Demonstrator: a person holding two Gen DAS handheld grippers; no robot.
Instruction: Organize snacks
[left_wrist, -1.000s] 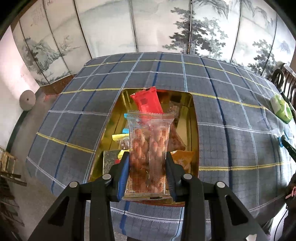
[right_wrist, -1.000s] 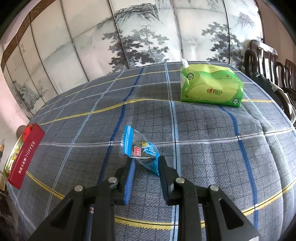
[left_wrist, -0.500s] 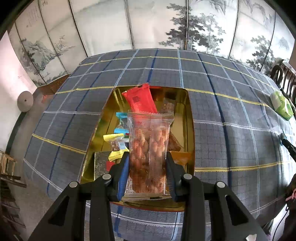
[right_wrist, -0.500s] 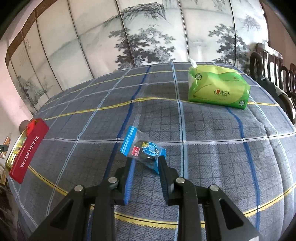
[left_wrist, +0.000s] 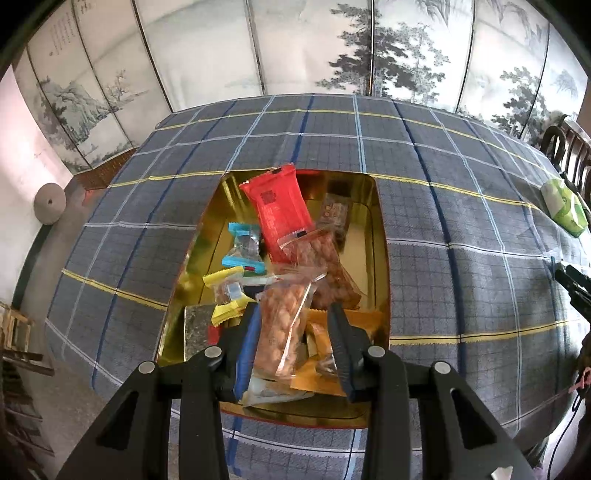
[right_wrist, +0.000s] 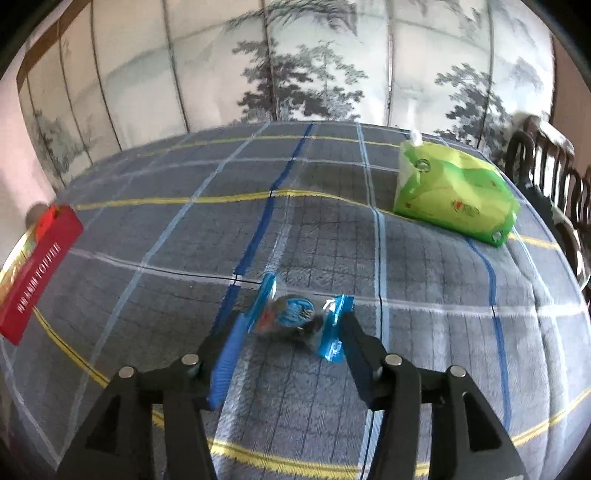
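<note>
Grippers part on both sides of a plaid-covered table (right_wrist: 424, 266). At the left gripper (left_wrist: 293, 343), the jaws have spread since a moment ago, when they clamped a clear peanut packet (left_wrist: 282, 325); the packet now sits loose between them, tipping toward 1 o'clock onto the heap inside the gold tin (left_wrist: 380, 236). Beyond it, toward 12 o'clock, lie a red wrapper (left_wrist: 279, 206), a blue-ended candy (left_wrist: 243, 247) and a yellow-ended candy (left_wrist: 227, 291), all within the tin's walls. That release appears to put one more snack in the box. The right gripper (right_wrist: 291, 332) has likewise widened around a blue-wrapped sweet (right_wrist: 295, 317), which rests on the cloth between the fingers, seemingly free of the left one; motion blur hides whether the right touches it. A red toffee box lid (right_wrist: 40, 273) lies at 9 o'clock, a green tissue pack (right_wrist: 454, 199) at 1 o'clock. The sweet, well apart from the tin, looks next for collection.
</note>
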